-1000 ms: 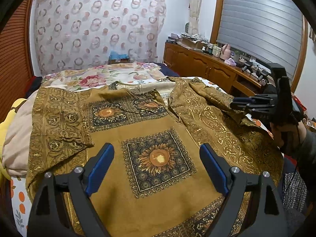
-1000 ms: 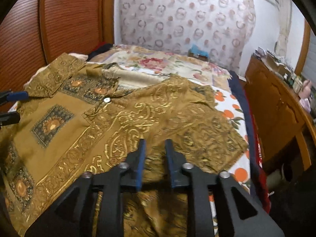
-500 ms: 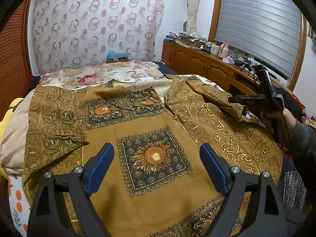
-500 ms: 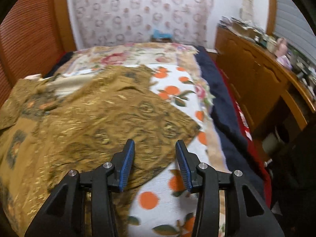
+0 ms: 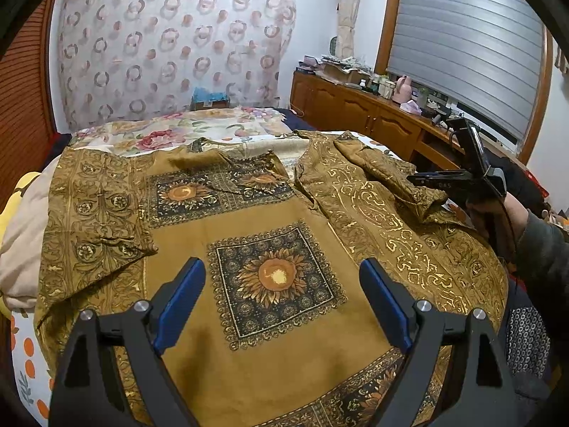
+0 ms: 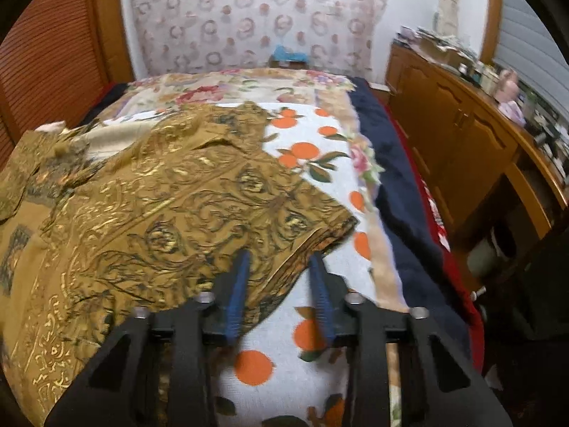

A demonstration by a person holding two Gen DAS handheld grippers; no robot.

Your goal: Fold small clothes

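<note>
A golden-brown patterned shirt [image 5: 249,348] lies spread flat on the bed, collar at the far end. My left gripper [image 5: 281,265] hovers open above the sunflower square on its back, with nothing between the fingers. The shirt's right sleeve [image 6: 284,220] reaches onto the orange-print sheet. My right gripper [image 6: 280,258] straddles that sleeve's hem; its jaws are closing with the cloth edge between them and a gap still showing. In the left wrist view the right gripper [image 5: 412,179] sits at the slightly raised sleeve [image 5: 391,174], held by a hand [image 5: 498,213].
The orange-print sheet [image 6: 309,149] and a floral quilt [image 5: 177,135] cover the bed. A dark blue blanket [image 6: 391,178] runs along the right edge. A cluttered wooden cabinet [image 6: 462,149] stands to the right, and a louvred wooden door [image 6: 53,53] to the left.
The right gripper swung from over the shirt's body to the right sleeve's hem, widened, then narrowed around the cloth edge. The left gripper has stayed put and open.
</note>
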